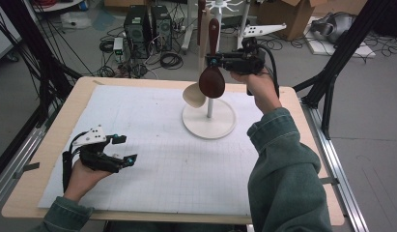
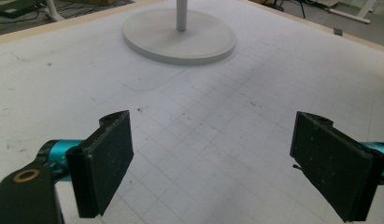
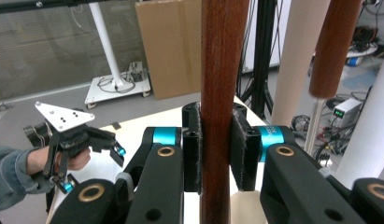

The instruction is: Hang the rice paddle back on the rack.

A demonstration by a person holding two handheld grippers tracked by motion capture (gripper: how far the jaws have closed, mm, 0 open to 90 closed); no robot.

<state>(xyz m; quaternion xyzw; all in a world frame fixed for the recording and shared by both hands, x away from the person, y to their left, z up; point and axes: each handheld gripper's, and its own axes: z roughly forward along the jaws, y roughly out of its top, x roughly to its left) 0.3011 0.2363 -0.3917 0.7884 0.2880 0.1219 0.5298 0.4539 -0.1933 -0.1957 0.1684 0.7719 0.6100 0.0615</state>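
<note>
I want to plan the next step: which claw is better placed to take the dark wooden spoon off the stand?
The right claw. Its jaws are already shut on the dark wooden spoon handle at the stand. The left claw is open, low over the mat, far from the stand.

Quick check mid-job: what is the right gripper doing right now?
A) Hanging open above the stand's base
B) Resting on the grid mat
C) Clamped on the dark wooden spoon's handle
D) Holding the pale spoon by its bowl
C: the right gripper has both pads pressed against the dark wooden spoon handle, held up beside the stand's pole.
</note>
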